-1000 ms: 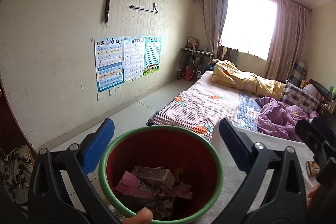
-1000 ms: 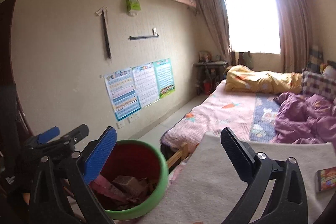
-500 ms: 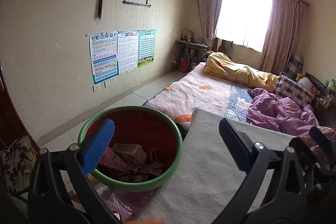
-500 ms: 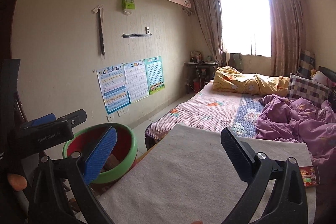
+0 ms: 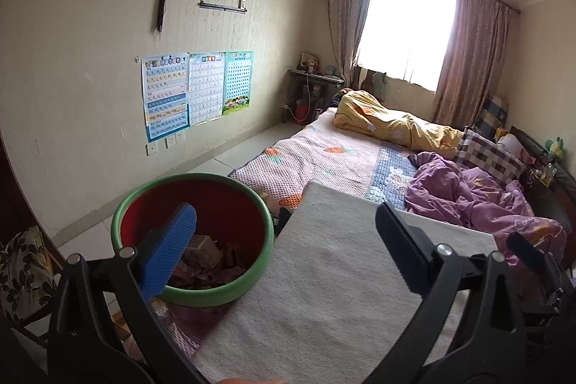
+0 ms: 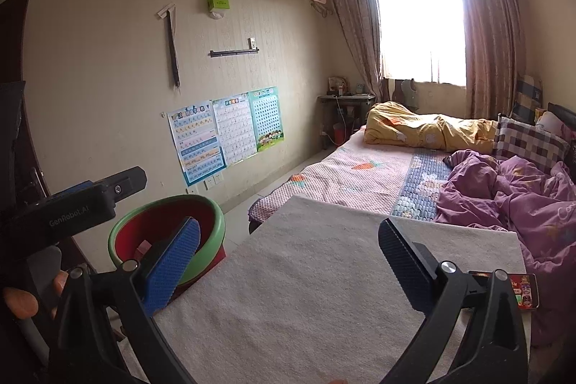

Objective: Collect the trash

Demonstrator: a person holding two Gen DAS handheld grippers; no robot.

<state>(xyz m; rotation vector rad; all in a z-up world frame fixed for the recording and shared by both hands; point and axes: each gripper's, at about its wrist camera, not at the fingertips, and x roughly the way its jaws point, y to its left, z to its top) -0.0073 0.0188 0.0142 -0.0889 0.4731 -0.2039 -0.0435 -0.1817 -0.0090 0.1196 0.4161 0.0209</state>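
A red trash bin with a green rim (image 5: 248, 204) stands at the left of a table covered with a beige cloth (image 5: 324, 294); it holds crumpled wrappers and a small carton (image 5: 203, 249). The bin also shows in the right wrist view (image 6: 212, 222). My left gripper (image 5: 284, 247) is open and empty, over the bin's right edge and the cloth. My right gripper (image 6: 288, 261) is open and empty above the cloth (image 6: 306, 276). The left gripper's body (image 6: 72, 207) shows at the left of the right wrist view.
A small colourful packet (image 6: 518, 287) lies at the cloth's right edge. A bed (image 5: 324, 161) with yellow and purple bedding lies beyond the table. A wall with posters (image 5: 194, 89) is at the left, a window (image 5: 403, 35) at the far end.
Both grippers have drawn back and to the right from the bin. The bin has slid left in both views and more of the cloth shows.
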